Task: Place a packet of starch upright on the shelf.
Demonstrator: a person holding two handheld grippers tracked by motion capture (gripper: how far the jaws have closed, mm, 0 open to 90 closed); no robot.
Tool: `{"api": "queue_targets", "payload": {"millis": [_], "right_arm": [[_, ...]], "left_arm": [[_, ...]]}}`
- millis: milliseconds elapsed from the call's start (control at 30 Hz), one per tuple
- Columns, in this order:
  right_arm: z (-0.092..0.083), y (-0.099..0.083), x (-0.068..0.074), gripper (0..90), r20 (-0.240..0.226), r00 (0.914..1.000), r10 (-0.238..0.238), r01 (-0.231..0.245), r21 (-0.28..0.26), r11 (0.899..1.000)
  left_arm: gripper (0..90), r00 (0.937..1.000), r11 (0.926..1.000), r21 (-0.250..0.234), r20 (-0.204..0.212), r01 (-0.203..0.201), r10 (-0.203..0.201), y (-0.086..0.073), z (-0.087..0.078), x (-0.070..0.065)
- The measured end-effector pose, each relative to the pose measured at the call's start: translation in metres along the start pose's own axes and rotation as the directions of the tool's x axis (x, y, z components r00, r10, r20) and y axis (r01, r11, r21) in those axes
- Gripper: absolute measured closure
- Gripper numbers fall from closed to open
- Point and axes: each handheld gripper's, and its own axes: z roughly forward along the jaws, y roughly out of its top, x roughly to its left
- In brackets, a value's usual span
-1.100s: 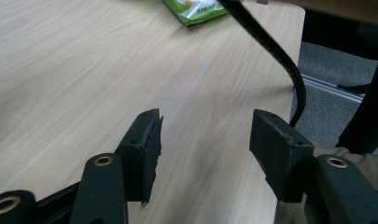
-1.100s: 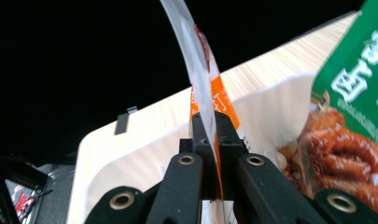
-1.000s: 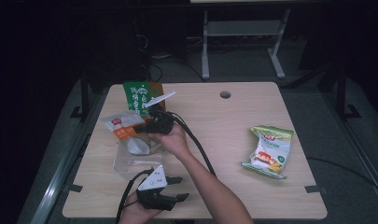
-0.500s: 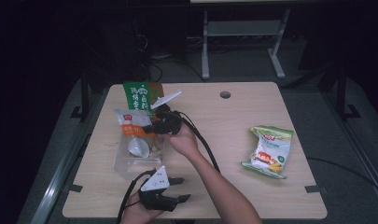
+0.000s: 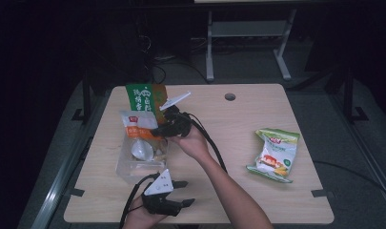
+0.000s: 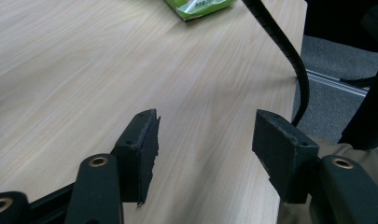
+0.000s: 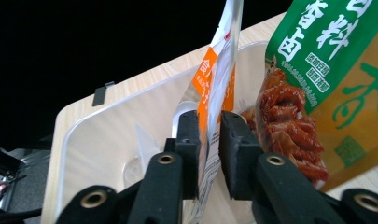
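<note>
A clear plastic container [image 5: 128,168] [image 7: 107,140] sits on the left of the table. An orange-and-white snack packet [image 5: 136,125] [image 7: 221,60] stands upright in it. A green bag of dried snacks [image 5: 145,98] [image 7: 326,60] leans at its far end. My right gripper [image 5: 156,131] [image 7: 210,126] reaches in from the right; its jaws have just been opening, and the packet's edge stands between the pads in a narrow gap. My left gripper [image 5: 187,192] [image 6: 205,140] rests near the table's front edge, open over bare wood.
A green-and-white chips bag [image 5: 274,153] [image 6: 196,7] lies flat on the right of the wooden table [image 5: 238,124]. A cable hole [image 5: 230,97] is at the back centre. The right gripper's cable [image 6: 289,51] runs across the table toward the front.
My right hand shifted slightly right and away with the orange-and-white packet, which now stands more upright in the container. The left gripper stayed put.
</note>
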Motion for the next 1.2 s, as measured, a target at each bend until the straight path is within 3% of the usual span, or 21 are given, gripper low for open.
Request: {"api": "queue_targets", "payload": {"millis": [200,467,733,867,1200], "right_arm": [[-0.016,-0.003,0.001,68.6,-0.019,0.9998,0.002,-0.002,0.009,1.000],[-0.037,-0.012,0.002,62.9,-0.009,0.9999,-0.011,0.011,0.012,1.000],[-0.061,-0.026,0.000,58.5,-0.015,0.9998,0.014,-0.014,0.005,1.000],[-0.075,-0.033,-0.002,57.3,0.003,1.0000,0.008,-0.008,0.003,1.000],[-0.110,-0.059,-0.010,54.2,0.039,0.9979,0.051,-0.051,0.001,0.999]], "left_arm": [[37.5,1.0000,1.0000,0.004,-0.001,0.008,-0.008,0.000,0.002,0.000],[36.9,1.0000,0.9999,0.011,-0.004,0.004,-0.004,0.000,0.002,0.000],[36.6,1.0000,0.9997,0.022,-0.004,0.003,-0.003,-0.001,0.004,0.000],[36.4,1.0000,0.9997,0.025,-0.003,0.000,0.000,-0.001,0.006,0.001],[36.2,1.0000,0.9997,0.024,-0.001,0.000,0.000,0.000,0.006,0.000]]}}
